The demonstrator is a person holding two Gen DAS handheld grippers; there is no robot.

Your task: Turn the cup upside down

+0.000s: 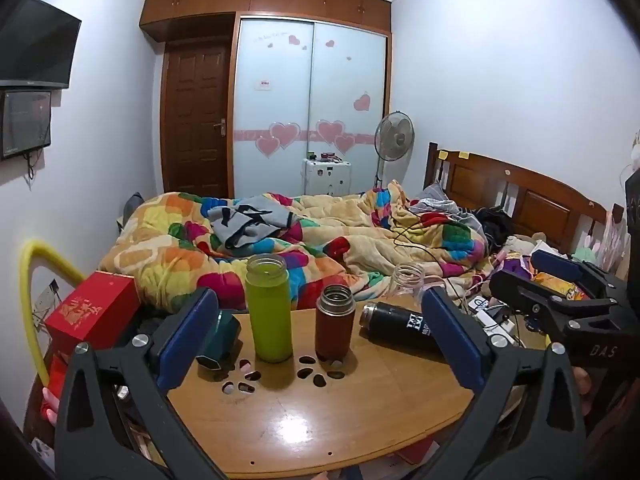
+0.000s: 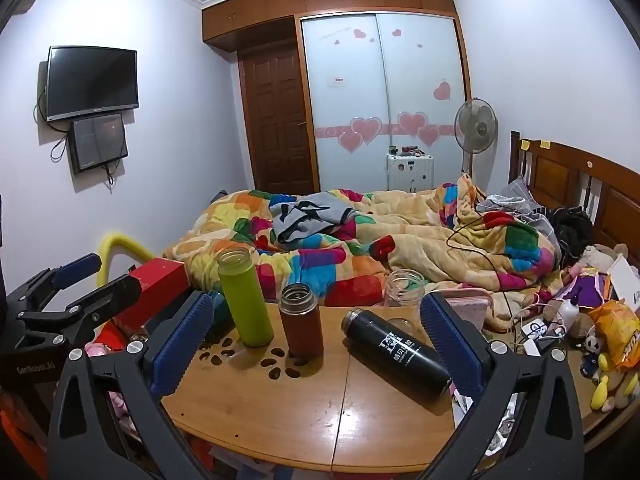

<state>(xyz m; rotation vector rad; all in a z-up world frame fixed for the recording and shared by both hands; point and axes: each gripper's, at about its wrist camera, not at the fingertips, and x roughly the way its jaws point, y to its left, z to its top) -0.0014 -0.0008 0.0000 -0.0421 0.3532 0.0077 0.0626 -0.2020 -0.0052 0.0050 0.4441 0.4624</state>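
Observation:
On a round wooden table [image 1: 320, 420] [image 2: 280, 412] stand a tall green cup [image 1: 268, 308] [image 2: 245, 300] and a shorter brown cup [image 1: 335, 322] [image 2: 301, 320], both upright with open mouths. A black cup [image 1: 400, 326] [image 2: 398, 350] lies on its side. A clear glass jar [image 1: 408, 280] [image 2: 404, 290] stands at the far edge. My left gripper [image 1: 320, 340] is open and empty, short of the cups; it also shows in the right wrist view [image 2: 100, 276]. My right gripper [image 2: 316, 344] is open and empty, with its right finger beside the black cup; it also shows in the left wrist view [image 1: 532, 272].
A red box [image 1: 94, 308] [image 2: 160, 284] and a teal object [image 1: 222, 338] sit at the table's left. A bed with a colourful quilt [image 1: 320, 236] lies beyond. Toys, cables and snack bags [image 2: 592, 320] crowd the right. The table top has paw-shaped cut-outs [image 1: 316, 370].

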